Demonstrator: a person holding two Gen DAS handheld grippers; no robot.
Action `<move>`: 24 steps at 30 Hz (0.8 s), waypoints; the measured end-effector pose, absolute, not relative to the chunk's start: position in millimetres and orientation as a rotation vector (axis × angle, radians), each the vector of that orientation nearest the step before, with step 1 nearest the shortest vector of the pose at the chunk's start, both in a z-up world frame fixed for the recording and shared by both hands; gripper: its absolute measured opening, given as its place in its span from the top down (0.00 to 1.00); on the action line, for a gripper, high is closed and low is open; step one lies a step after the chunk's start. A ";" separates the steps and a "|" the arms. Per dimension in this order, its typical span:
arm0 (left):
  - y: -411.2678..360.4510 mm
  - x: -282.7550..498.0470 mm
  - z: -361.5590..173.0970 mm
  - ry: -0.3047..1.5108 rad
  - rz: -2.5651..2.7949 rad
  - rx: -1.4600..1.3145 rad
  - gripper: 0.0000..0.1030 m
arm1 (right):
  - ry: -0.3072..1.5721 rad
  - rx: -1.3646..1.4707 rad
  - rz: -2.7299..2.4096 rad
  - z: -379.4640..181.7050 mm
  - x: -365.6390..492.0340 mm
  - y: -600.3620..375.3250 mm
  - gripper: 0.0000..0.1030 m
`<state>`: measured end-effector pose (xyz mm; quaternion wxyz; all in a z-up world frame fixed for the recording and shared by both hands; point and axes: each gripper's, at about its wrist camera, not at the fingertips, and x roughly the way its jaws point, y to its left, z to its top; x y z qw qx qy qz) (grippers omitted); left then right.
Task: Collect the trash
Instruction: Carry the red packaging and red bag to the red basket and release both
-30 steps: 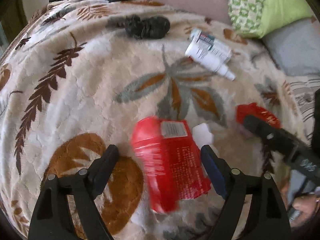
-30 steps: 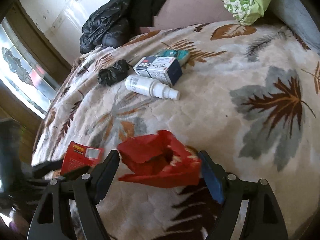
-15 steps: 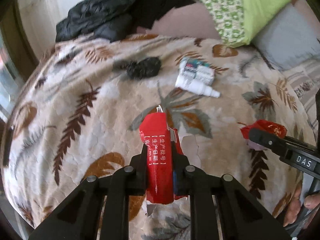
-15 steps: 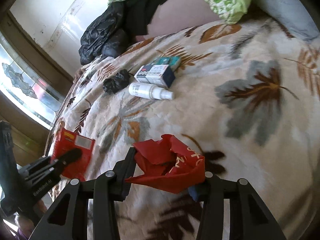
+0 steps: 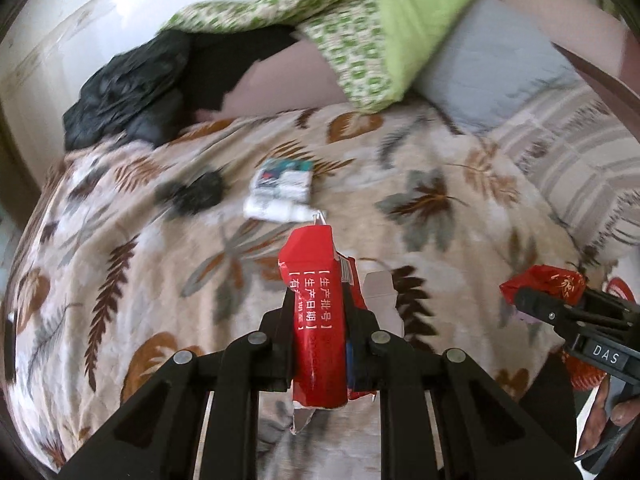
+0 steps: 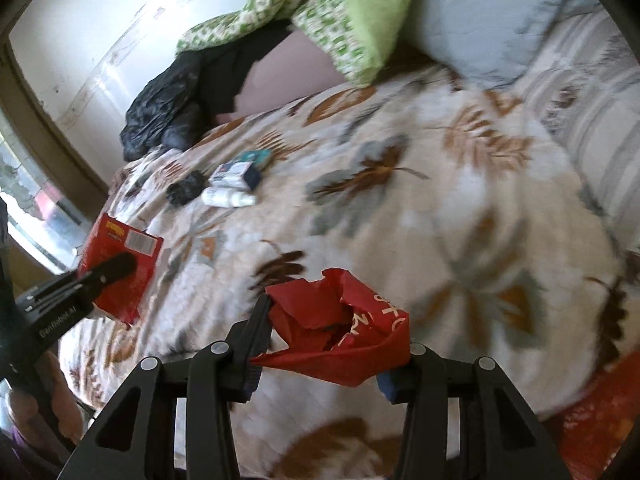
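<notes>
While a bottle (image 5: 276, 211) and boxes (image 5: 286, 178) lie mid-frame on the plush blanket (image 5: 160, 240), our left gripper (image 5: 318, 312) clamps a flattened carton (image 5: 316, 320) and our right gripper (image 6: 332, 336) grips a crumpled wrapper (image 6: 340, 332).

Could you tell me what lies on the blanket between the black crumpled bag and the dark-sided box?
The white spray bottle lies there, between the black crumpled bag and the dark-sided box, in the right wrist view.

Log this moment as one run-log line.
left gripper: shut on flattened red box | right gripper: shut on crumpled red wrapper | both lifted off leaf-print blanket | white bottle, black wad: uncollected
</notes>
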<state>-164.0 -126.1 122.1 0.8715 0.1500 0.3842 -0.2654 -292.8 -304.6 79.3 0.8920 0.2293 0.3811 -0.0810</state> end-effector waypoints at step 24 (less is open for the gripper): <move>-288.6 -299.6 133.2 0.695 -1.074 0.510 0.84 | 0.715 0.548 -0.623 103.9 -476.8 -380.1 0.53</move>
